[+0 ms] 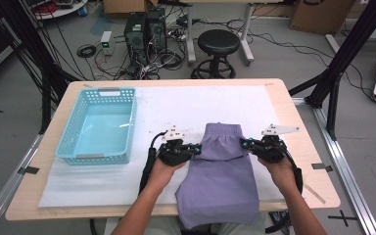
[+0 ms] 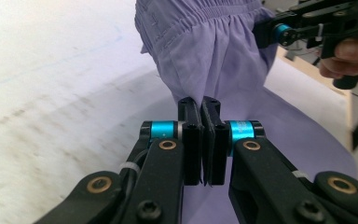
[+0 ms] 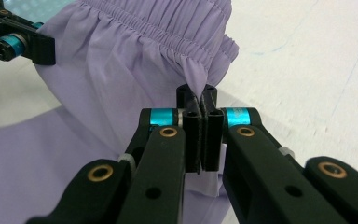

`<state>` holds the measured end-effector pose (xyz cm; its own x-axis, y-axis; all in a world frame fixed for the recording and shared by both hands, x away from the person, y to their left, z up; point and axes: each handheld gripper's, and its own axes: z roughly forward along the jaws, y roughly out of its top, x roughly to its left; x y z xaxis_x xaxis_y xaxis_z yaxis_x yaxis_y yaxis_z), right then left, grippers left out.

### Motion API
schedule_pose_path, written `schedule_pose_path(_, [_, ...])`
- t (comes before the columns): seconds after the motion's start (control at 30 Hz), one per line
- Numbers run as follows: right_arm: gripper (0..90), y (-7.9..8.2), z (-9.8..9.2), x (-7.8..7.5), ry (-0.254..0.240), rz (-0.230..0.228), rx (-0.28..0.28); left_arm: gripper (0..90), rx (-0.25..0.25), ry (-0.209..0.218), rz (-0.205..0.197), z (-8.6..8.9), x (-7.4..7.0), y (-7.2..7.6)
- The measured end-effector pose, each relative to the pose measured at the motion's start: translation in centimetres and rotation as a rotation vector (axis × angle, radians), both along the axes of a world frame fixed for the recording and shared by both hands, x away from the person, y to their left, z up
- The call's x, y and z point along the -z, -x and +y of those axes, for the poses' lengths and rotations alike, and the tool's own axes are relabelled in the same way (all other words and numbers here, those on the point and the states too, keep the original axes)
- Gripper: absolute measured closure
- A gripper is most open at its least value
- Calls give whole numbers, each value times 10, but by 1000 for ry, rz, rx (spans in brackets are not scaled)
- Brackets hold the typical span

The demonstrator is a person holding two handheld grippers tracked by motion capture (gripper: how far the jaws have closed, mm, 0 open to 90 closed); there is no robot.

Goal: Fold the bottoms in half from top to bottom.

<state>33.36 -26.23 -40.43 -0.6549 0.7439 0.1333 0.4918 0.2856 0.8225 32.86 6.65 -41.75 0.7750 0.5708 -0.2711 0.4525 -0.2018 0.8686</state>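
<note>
Lilac shorts [image 1: 223, 171] with a gathered elastic waistband, spread lengthwise on the white table cover; the waist end is lifted and folded toward the person, its two sides pinched up, hem hanging over the near edge

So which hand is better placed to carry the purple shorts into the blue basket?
Left, probably. The left tongs already pinch the purple shorts on the edge facing the blue basket; the right tongs grip the far edge and would have to cross over.
</note>
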Motion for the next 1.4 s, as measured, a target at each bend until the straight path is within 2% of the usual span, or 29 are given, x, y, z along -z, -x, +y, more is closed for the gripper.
schedule_pose_path(0.17, [900, 24, -4, 6, 1, -15, -17, 871, 30, -13, -8, 1, 7, 17])
schedule_pose_path(0.3, [899, 38, -5, 14, 17, -15, -34, 861, 42, -58, -4, 1, 16, 24])
schedule_pose_path(0.4, [899, 44, -5, 20, 32, -10, -38, 808, 32, -82, -1, 1, 19, 25])
schedule_pose_path(0.5, [899, 47, -4, 22, 34, -9, -47, 631, 4, -60, 2, 2, 17, 23])
schedule_pose_path(0.6, [899, 50, -1, 23, 40, -21, -64, 558, -26, -7, 1, 6, 10, 19])
schedule_pose_path(0.73, [899, 57, -1, 24, 64, -31, -110, 542, -43, 31, 1, 10, 6, 15])
schedule_pose_path(0.87, [882, 67, -7, 26, 64, -31, -160, 536, -65, 19, 0, 12, 6, 14])
schedule_pose_path(1.0, [746, 74, -17, 24, -8, 19, -211, 537, -77, 9, 4, 12, 6, 13])
schedule_pose_path(1.07, [645, 76, -25, 17, -48, 18, -184, 537, -84, 1, 2, 12, 7, 12])
schedule_pose_path(1.1, [634, 75, -29, 14, -76, 15, -164, 536, -90, 2, 4, 12, 8, 12])
schedule_pose_path(1.17, [574, 70, -37, 4, -135, -14, -92, 532, -91, 14, 8, 11, 9, 10])
schedule_pose_path(1.27, [475, 57, -39, -3, -145, -13, -12, 506, -70, 27, 22, 5, 11, 7])
schedule_pose_path(1.33, [472, 47, -37, -4, -141, -10, 31, 484, -36, 35, 41, -4, 14, 4])
schedule_pose_path(1.4, [468, 41, -34, -3, -138, -1, 54, 464, -22, 20, 64, -12, 16, 0])
